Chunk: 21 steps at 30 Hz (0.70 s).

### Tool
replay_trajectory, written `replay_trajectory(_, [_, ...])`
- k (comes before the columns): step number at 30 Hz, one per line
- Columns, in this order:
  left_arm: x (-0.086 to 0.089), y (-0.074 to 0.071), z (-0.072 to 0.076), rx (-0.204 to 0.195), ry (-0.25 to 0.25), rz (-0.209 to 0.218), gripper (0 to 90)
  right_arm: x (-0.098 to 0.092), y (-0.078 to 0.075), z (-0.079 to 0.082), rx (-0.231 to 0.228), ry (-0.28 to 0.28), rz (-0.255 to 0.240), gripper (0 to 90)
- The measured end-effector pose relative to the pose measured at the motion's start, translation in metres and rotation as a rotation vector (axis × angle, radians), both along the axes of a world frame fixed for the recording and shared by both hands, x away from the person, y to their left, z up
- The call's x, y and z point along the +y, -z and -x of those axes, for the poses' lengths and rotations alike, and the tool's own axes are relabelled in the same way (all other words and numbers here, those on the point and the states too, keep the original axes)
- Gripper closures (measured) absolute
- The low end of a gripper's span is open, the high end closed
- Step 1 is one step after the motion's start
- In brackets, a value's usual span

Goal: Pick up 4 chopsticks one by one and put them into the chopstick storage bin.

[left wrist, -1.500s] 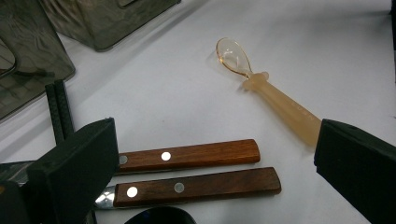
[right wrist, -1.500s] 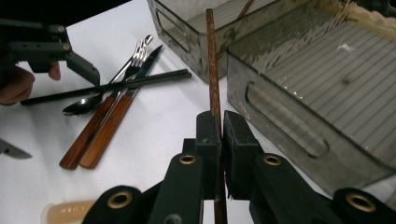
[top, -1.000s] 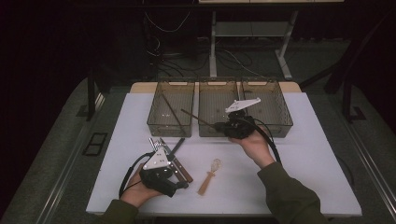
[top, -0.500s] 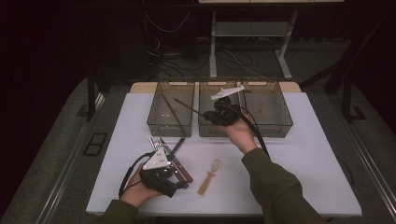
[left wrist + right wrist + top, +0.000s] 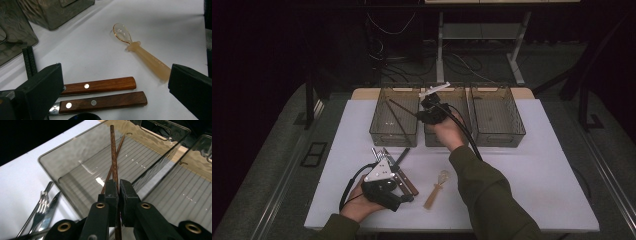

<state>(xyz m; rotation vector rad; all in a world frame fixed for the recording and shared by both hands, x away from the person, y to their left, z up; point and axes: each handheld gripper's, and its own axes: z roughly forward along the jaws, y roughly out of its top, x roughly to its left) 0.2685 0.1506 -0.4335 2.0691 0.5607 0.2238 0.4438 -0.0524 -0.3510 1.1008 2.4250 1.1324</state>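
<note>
dim room with dark surround, white table (image 5: pixel 537 165) lit from above, glare on bin (image 5: pixel 140 152) walls, close jaws soft.

3 bins (image 5: pixel 497 131) across table's far edge; near-right corner free.

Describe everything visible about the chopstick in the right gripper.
The chopstick is a slim, dark brown, wood-looking rod. The right gripper is shut on it near one end, and its free length points out over the left smoked-plastic bin, tilted. A second chopstick already lies in that bin, crossing behind it; whether the two touch cannot be told.
</note>
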Motion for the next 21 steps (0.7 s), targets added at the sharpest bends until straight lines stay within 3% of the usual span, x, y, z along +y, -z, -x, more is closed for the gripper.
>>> replay_trajectory(8, [0.001, -0.001, 0.0, -0.004, 0.006, -0.001, 0.0, 0.023, 0.009, -0.023, 0.001, 0.037, 0.058, 85.4])
replay_trajectory(21, [0.0, -0.001, 0.0, 0.005, 0.012, 0.007, 0.0, 0.051, 0.02, -0.049, 0.028, 0.092, 0.06, 85.3])
